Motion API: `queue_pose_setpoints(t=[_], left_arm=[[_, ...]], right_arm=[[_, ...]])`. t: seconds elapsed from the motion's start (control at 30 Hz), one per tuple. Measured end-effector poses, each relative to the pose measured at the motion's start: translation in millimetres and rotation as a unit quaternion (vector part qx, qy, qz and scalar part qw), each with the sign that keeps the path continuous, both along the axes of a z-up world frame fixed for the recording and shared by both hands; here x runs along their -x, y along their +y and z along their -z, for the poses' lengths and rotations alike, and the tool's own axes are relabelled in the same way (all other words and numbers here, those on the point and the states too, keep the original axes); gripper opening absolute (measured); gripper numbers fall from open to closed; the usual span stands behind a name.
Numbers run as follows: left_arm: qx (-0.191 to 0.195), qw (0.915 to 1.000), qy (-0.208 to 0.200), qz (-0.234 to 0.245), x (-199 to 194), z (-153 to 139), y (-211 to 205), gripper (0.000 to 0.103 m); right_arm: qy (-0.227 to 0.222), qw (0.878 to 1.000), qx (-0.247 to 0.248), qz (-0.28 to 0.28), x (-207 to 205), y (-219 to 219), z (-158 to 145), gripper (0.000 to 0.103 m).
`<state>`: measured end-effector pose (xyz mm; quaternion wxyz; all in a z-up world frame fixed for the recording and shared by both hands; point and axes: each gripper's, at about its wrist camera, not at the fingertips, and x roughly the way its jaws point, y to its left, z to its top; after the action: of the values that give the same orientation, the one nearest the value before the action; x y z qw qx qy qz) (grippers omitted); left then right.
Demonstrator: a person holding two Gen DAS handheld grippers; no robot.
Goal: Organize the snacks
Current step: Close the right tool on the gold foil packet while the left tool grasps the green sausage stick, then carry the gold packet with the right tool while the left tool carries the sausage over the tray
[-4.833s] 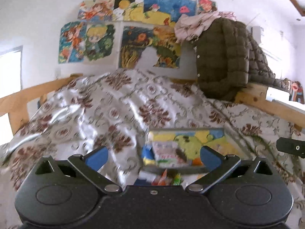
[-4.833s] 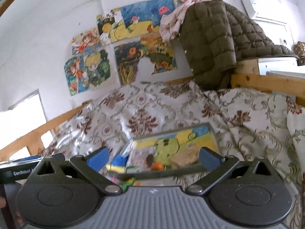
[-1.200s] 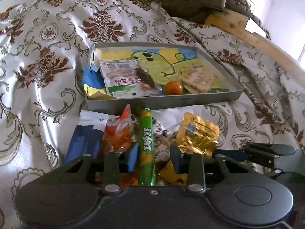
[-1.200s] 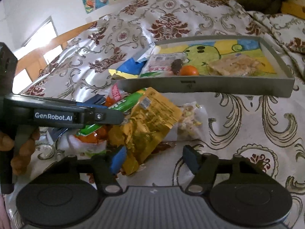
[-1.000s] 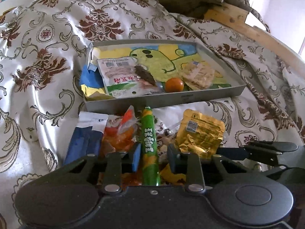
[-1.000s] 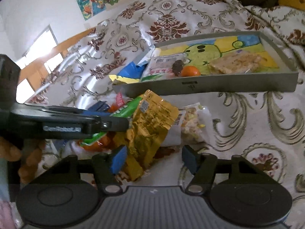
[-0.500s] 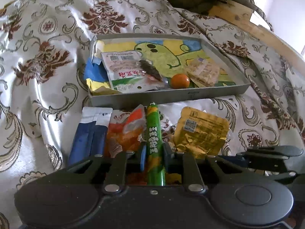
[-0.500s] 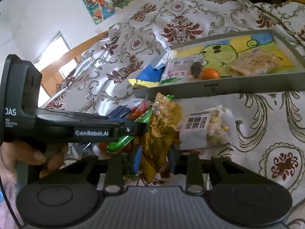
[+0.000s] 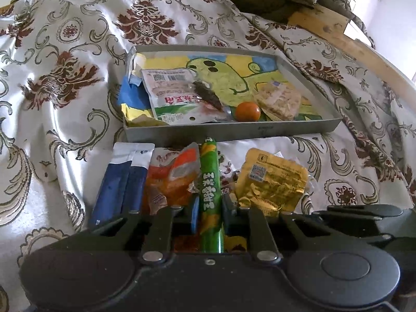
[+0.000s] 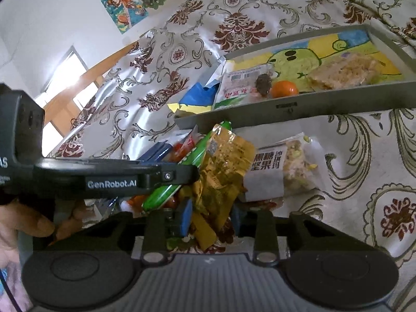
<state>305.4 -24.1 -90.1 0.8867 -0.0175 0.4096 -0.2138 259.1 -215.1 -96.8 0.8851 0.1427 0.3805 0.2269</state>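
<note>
Snacks lie heaped low in both frames, before the grey tray (image 9: pixel 299 130). Left gripper (image 9: pixel 210 209) is clamped on the green stick (image 9: pixel 210 182), right gripper (image 10: pixel 210 218) on the gold pouch (image 10: pixel 223 166). Both look light; the stick seems firm, best held mid-length; the crinkly foil likely slips, so pinch an edge. Left gripper's side reads "GenRobot.AI"; the clear packet (image 10: pixel 280 171) carries Chinese characters.

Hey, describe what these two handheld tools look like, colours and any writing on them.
The left tool has a smooth black body, black linkage arms with silver rivets and blue pads. The right tool looks alike, but its body is ribbed grey. From the right camera, the left one's side reads "GenRobot.AI" in white.
</note>
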Motion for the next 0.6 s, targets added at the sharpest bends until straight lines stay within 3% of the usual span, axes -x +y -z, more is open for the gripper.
queue_pose_setpoints(t=[0.2, 0.43, 0.6], left_arm=[[-0.034, 0.9992, -0.019, 0.006, 7.7, -2.0, -8.0, 0.019], [-0.013, 0.9998, -0.011, 0.005, 1.1, 2.2, -2.6, 0.020], [-0.021, 0.9995, -0.021, 0.008, 5.9, 0.3, -4.8, 0.018]], right_arm=[[-0.006, 1.000, 0.016, 0.000, 1.4, 3.2, -11.3, 0.024], [0.012, 1.000, -0.012, 0.004, -4.4, -2.2, -1.5, 0.025], [-0.004, 1.000, 0.009, 0.004, -0.5, 2.1, -8.7, 0.019]])
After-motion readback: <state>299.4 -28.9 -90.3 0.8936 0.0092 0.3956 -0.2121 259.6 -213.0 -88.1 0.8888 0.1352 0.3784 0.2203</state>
